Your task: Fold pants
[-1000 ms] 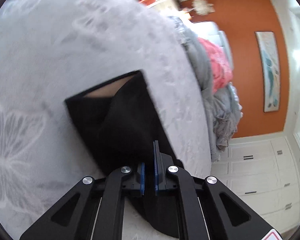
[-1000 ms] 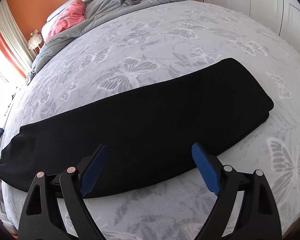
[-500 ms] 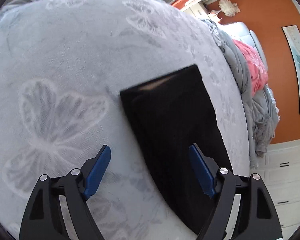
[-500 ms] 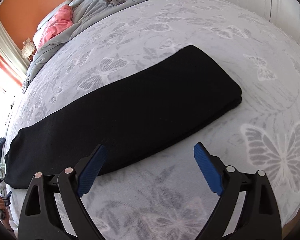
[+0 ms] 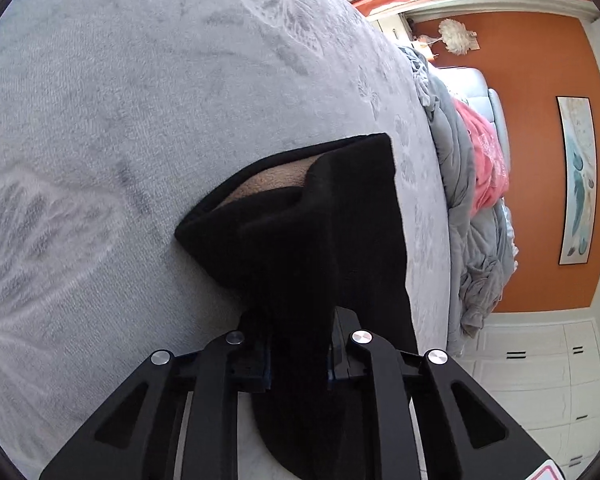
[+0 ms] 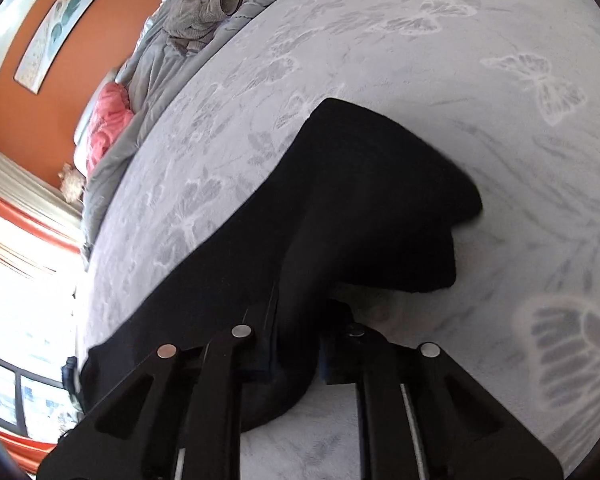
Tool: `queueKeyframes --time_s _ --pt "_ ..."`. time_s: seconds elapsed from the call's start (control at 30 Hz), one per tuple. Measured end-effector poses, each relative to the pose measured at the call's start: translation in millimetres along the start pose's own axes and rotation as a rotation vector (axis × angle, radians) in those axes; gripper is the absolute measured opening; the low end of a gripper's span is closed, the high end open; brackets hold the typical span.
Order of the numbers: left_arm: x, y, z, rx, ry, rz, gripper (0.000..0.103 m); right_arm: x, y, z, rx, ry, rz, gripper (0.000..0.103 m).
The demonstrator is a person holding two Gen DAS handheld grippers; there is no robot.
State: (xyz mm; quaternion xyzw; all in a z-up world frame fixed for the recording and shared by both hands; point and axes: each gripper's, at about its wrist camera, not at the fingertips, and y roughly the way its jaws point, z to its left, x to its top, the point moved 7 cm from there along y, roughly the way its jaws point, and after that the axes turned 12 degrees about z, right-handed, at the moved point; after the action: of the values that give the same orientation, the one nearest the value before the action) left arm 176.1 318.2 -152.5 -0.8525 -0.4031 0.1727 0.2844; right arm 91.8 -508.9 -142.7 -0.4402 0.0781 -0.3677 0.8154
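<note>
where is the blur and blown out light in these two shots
Right wrist view: the window at lower left is blown out white, and the black pants blur at their far edge. Left wrist view: sharper, evenly lit, fisheye bending the bedspread.

- Support surface: bed (image 5: 148,92), covered by a pale grey plush blanket (image 6: 440,80) with a white butterfly pattern.
- Black pants (image 6: 364,208) lie directly on the blanket as a long folded strip; part of the fabric is raised off the surface, tan lining visible at one open end.
- Crumpled grey duvet (image 5: 456,184) is bunched along the head end of the bed.
- Pink fabric item (image 6: 106,122) rests just beside the grey duvet, near the orange wall.
</note>
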Motion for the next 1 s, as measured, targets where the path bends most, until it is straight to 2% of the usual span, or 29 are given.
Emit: queueKeyframes --time_s 0.03,0.17,0.2,0.27,0.37,0.47,0.53,0.57,0.6,0.67,0.73,0.77,0.83,0.87,0.9,0.93,0.97,1.0 --pt "-1.6 -8.9 -11.7 0.015 0.039 -0.014 0.013 3.0 -10.4 9.5 0.02 -0.019 -0.017 0.011" --pt "-26.7 -58.3 -59.3 -0.022 0.18 -0.03 0.012 3.6 -85.5 69.0 0.161 -0.155 -0.102 0.011" --pt "-35.0 -69.4 -65.1 -0.023 0.206 -0.023 0.012 -0.7 -101.6 79.4 0.174 -0.187 -0.104 0.011" --pt "-49.6 -92.6 -64.0 -0.013 0.238 -0.011 0.012 -8.5 -120.0 87.8 0.147 -0.236 -0.09 0.011" --pt "-50.4 -112.4 -33.5 0.07 0.206 -0.027 0.012 -17.0 -122.4 59.5 0.072 -0.232 -0.036 0.011" --pt "-39.3 -96.9 27.4 0.187 0.103 0.07 0.013 -34.5 -86.0 3.9 0.009 -0.18 0.08 0.012" --pt "-41.9 -74.4 61.7 0.299 0.054 0.155 0.015 -53.3 -53.1 -31.8 -0.061 -0.144 0.154 0.013" --pt "-44.1 -71.6 69.8 0.305 0.035 0.157 0.02 -61.5 -43.0 -45.8 -0.068 -0.121 0.165 0.014" --pt "-45.9 -74.2 70.7 0.296 0.032 0.147 0.025 -66.7 -42.6 -53.5 -0.02 -0.087 0.144 0.014" --pt "-50.6 -87.1 68.1 0.335 0.045 0.115 0.036 -69.9 -52.3 -58.9 0.045 -0.035 0.133 0.019" --pt "-57.4 -105.7 68.0 0.38 0.04 0.04 0.038 -69.8 -63.2 -63.7 0.052 0.001 0.094 0.032" --pt "-62.0 -116.9 65.3 0.393 0.046 -0.01 0.038 -70.7 -65.7 -65.6 0.079 0.023 0.084 0.034" --pt "-71.4 -137.4 48.7 0.366 0.101 -0.101 0.038 -70.5 -65.0 -67.7 0.135 0.067 0.081 0.046" --pt "-77.4 -146.4 35.1 0.34 0.151 -0.142 0.038 -67.6 -62.9 -67.1 0.15 0.078 0.084 0.048" --pt "-84.5 -152.2 20.4 0.322 0.206 -0.174 0.043 -65.2 -60.6 -64.8 0.157 0.077 0.079 0.051" --pt "-92.2 -154.1 7.2 0.311 0.256 -0.197 0.048 -63.4 -58.4 -61.9 0.148 0.066 0.073 0.04" --pt "-98.5 -152.3 -6.4 0.304 0.303 -0.211 0.056 -62.4 -57.2 -54.6 0.116 0.039 0.065 0.022" --pt "-104.2 -147.3 -17.0 0.303 0.339 -0.213 0.057 -60.8 -59.5 -43.5 0.078 -0.008 0.057 0.012"
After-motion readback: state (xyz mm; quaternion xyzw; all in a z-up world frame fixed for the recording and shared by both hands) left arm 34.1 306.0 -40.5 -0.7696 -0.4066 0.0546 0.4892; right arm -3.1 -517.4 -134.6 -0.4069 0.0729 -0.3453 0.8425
